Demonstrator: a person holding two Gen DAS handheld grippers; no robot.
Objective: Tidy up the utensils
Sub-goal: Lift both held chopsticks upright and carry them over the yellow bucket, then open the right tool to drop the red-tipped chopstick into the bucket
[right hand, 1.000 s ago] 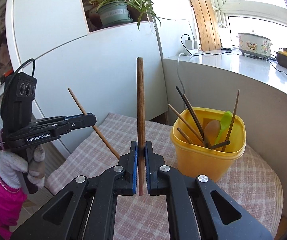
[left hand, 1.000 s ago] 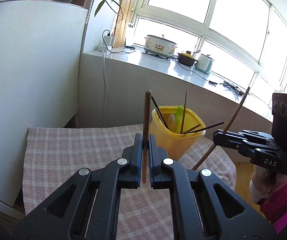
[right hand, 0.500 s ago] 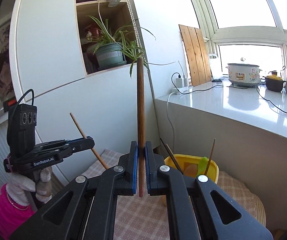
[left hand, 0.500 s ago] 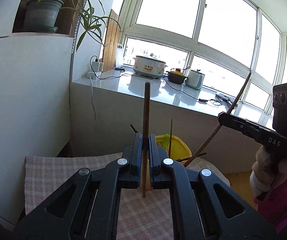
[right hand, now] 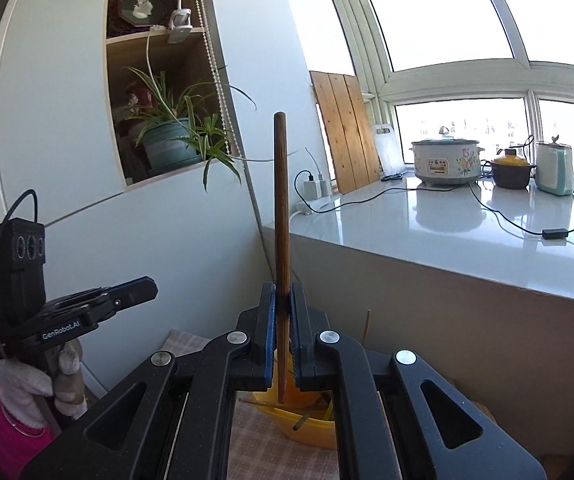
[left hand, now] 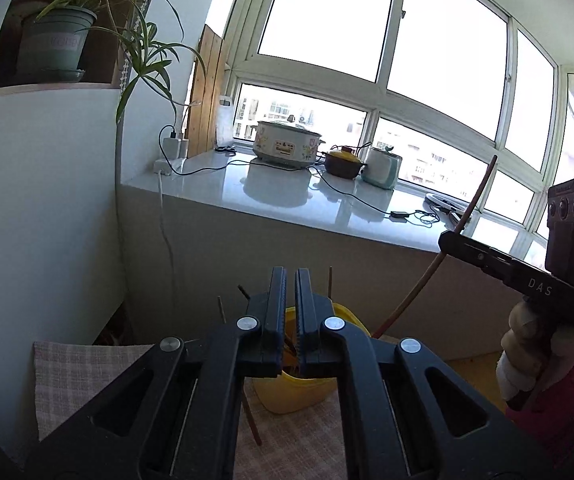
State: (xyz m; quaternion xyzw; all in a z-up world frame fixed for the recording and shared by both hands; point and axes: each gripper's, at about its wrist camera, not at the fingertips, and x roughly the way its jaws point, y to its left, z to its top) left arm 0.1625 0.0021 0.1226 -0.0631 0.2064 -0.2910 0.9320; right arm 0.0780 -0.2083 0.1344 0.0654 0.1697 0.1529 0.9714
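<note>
The yellow utensil tub (left hand: 299,394) stands on the checked cloth (left hand: 79,376), mostly hidden behind my left gripper (left hand: 290,280). That gripper's jaws stand slightly apart with nothing between them. A brown chopstick (left hand: 251,420) lies or falls just below it, beside the tub. My right gripper (right hand: 282,296) is shut on a brown chopstick (right hand: 280,208) held upright above the tub (right hand: 307,424), which holds several sticks. The right gripper (left hand: 447,239) and its chopstick (left hand: 475,204) also show at the right of the left wrist view. The left gripper (right hand: 149,287) shows at the left of the right wrist view.
A white counter (left hand: 287,196) behind the table carries a slow cooker (left hand: 287,145), a brown pot (left hand: 343,164), a kettle (left hand: 381,168) and cables. A white cabinet (left hand: 39,220) stands left, with a potted plant (right hand: 171,144) in its niche.
My left gripper has opened and let go of its chopstick, which has dropped out of the jaws. Both grippers have risen and tilted up, so the tub sits lower in view.
</note>
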